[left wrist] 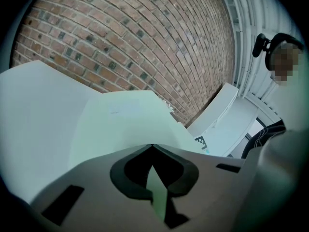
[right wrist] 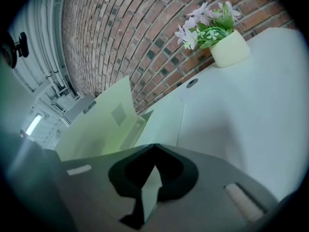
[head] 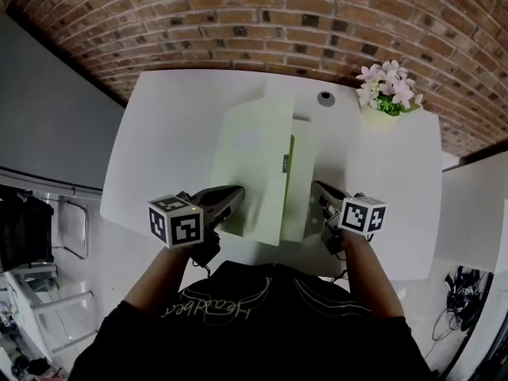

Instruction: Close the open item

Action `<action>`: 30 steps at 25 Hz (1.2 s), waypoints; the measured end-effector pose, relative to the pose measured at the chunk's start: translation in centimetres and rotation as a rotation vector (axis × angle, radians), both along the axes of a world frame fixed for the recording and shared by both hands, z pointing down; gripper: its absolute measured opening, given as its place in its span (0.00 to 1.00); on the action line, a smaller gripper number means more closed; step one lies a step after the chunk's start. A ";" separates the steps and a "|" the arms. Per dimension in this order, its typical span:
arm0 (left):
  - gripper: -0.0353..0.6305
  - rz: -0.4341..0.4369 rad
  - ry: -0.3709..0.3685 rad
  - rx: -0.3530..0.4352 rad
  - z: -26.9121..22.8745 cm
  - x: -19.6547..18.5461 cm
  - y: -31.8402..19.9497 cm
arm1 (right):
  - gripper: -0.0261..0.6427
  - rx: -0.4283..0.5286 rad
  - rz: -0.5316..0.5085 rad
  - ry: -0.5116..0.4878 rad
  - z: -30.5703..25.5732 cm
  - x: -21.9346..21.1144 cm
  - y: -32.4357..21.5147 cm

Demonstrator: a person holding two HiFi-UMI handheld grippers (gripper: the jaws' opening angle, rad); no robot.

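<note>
A pale green folder lies on the white table, partly open. Its left cover is lifted and leans over toward the right cover, which lies flat. My left gripper is shut on the near edge of the lifted cover; a green strip of it shows between the jaws. My right gripper is shut on the near edge of the flat cover. In the right gripper view the lifted cover stands at the left. The inside of the folder is mostly hidden.
A cream pot of pink flowers stands at the table's far right corner. A round cable grommet sits behind the folder. A brick wall runs behind the table. A second white surface lies to the right.
</note>
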State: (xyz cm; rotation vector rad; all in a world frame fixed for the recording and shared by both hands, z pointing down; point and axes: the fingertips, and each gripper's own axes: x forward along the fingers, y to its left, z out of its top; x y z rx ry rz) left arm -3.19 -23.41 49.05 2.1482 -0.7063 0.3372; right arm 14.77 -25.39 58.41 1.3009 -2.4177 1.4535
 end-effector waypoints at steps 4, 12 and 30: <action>0.06 0.012 -0.008 -0.012 0.5 0.5 0.1 | 0.04 -0.001 0.007 -0.008 0.0 -0.1 0.1; 0.06 0.031 -0.035 -0.028 1.3 0.8 -0.4 | 0.04 0.007 0.007 -0.015 -0.2 -0.9 0.1; 0.06 0.088 -0.110 -0.040 2.8 2.0 -0.9 | 0.04 0.013 0.032 -0.030 -0.4 -1.4 0.7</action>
